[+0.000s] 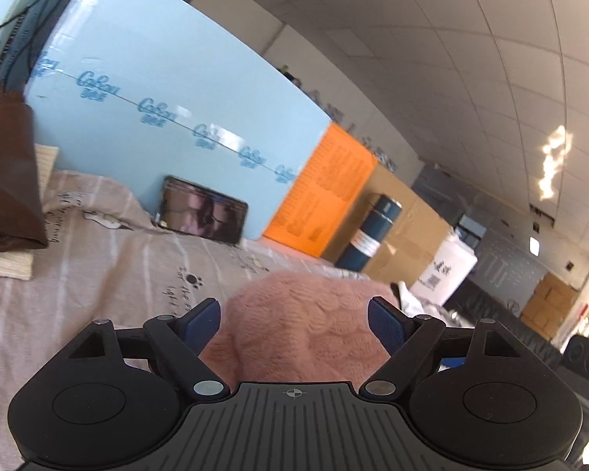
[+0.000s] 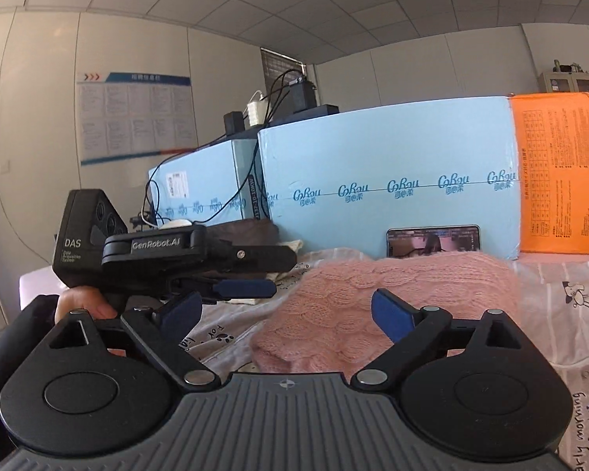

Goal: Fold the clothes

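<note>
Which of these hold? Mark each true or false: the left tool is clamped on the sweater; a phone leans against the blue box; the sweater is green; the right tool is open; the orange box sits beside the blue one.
1. The left tool is clamped on the pink sweater. False: its fingers are spread, gripping nothing.
2. A phone leans against the blue box. True.
3. The sweater is green. False: it is pink, cable-knit.
4. The right tool is open. True.
5. The orange box sits beside the blue one. True.
</note>
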The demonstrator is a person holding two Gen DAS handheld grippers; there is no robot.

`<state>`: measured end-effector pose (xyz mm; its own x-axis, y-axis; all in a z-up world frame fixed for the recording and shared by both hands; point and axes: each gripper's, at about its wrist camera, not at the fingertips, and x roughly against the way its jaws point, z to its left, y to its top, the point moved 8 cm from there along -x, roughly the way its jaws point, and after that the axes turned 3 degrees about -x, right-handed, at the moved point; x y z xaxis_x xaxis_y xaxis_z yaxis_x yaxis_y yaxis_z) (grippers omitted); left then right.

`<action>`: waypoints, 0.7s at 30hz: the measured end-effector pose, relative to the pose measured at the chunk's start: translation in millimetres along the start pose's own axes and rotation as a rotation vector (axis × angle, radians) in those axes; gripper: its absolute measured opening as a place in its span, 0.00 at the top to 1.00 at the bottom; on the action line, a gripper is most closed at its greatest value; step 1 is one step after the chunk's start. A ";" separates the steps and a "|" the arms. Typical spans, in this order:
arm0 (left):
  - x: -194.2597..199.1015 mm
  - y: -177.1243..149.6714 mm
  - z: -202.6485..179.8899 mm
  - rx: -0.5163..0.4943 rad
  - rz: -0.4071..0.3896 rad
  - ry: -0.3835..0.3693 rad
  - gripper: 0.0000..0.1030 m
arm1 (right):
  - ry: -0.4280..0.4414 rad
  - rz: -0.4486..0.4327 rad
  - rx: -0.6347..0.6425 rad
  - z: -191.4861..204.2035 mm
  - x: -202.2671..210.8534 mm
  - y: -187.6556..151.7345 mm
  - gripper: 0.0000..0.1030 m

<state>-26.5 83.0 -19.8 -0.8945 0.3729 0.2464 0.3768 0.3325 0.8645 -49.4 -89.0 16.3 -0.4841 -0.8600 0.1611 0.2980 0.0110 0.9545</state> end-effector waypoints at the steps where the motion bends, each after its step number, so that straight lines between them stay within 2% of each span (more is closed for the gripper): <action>1: -6.8 -5.3 -4.1 -0.025 0.033 0.007 0.18 | -0.009 -0.002 -0.031 -9.1 4.6 0.6 0.08; 4: -25.0 -19.4 -5.5 -0.078 0.115 0.071 0.19 | -0.058 0.009 -0.128 -34.5 8.0 -0.1 0.08; 5: -27.9 -21.8 -5.9 -0.097 0.124 0.088 0.23 | -0.061 0.010 -0.150 -39.5 8.5 -0.5 0.08; 6: -29.1 -22.7 -7.5 -0.123 0.121 0.097 0.49 | -0.054 0.009 -0.166 -42.4 9.4 -0.8 0.08; 8: -28.9 -22.5 -13.3 -0.185 0.103 0.093 0.75 | -0.039 0.005 -0.188 -46.9 11.2 -1.3 0.08; 9: -28.1 -21.4 -17.0 -0.206 0.086 0.087 0.81 | -0.035 0.004 -0.184 -46.5 11.0 -1.0 0.08; 12: -20.9 -8.0 -30.4 -0.233 -0.004 0.063 0.82 | -0.025 0.002 -0.160 -43.5 8.1 3.0 0.08; 14: -17.0 3.1 -28.7 -0.233 -0.047 0.096 0.82 | -0.019 -0.006 -0.148 -42.7 6.4 10.5 0.08; 16: -16.4 7.7 -12.5 -0.186 -0.027 0.162 0.82 | -0.003 -0.007 -0.163 -43.1 4.2 17.9 0.08; 18: -20.5 1.2 10.5 -0.090 0.038 0.226 0.81 | 0.042 0.016 -0.199 -43.4 -2.0 21.4 0.08; 21: -24.0 -6.2 26.9 -0.007 0.075 0.248 0.76 | 0.114 0.096 -0.243 -44.7 -19.3 19.8 0.09</action>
<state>-0.9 95.4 -42.8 -0.8960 0.1721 0.4093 0.4436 0.3054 0.8426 2.7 -95.1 20.9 -0.3527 -0.9128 0.2060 0.5332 -0.0152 0.8459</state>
